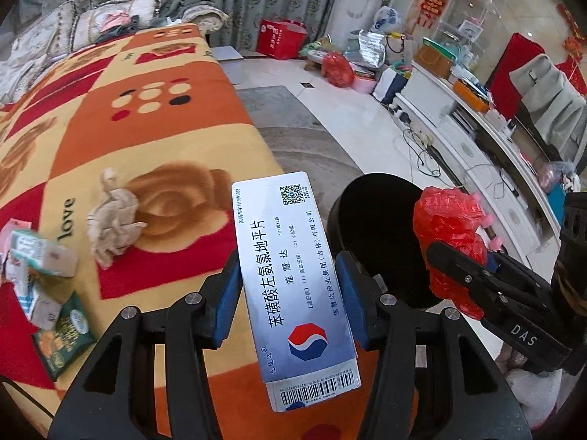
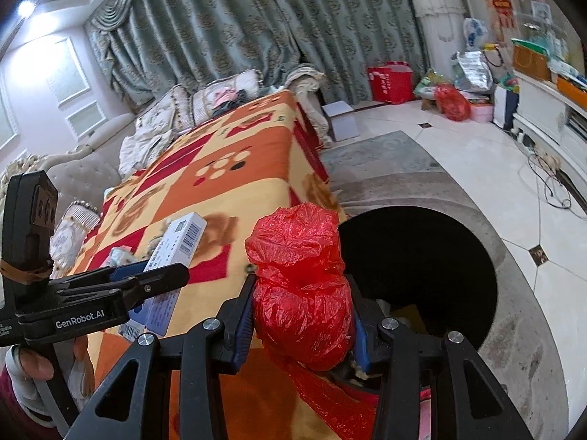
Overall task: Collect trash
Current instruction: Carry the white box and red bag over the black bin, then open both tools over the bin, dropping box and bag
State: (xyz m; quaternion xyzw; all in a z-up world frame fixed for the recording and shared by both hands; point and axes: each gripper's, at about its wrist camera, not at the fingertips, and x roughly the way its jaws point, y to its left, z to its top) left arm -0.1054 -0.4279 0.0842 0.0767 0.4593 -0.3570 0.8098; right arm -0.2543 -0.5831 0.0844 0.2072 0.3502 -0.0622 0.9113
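Observation:
My left gripper [image 1: 290, 293] is shut on a silver-blue medicine box [image 1: 293, 275] and holds it above the blanket edge, just left of the black trash bin [image 1: 374, 227]. My right gripper [image 2: 302, 311] is shut on a crumpled red plastic bag [image 2: 301, 282], held beside the bin's open mouth [image 2: 422, 267]. The right gripper and bag also show in the left wrist view [image 1: 447, 227], over the bin rim. The left gripper with the box shows in the right wrist view [image 2: 172, 256]. A crumpled tissue [image 1: 110, 220], small boxes [image 1: 40, 256] and a green packet [image 1: 66, 333] lie on the blanket.
The orange and red blanket [image 1: 146, 128] covers a sofa with cushions [image 2: 205, 99] at the far end. A white TV cabinet [image 1: 477, 128] with cables runs along the right. Red bags and boxes [image 2: 392, 80] stand by the curtain on the tiled floor.

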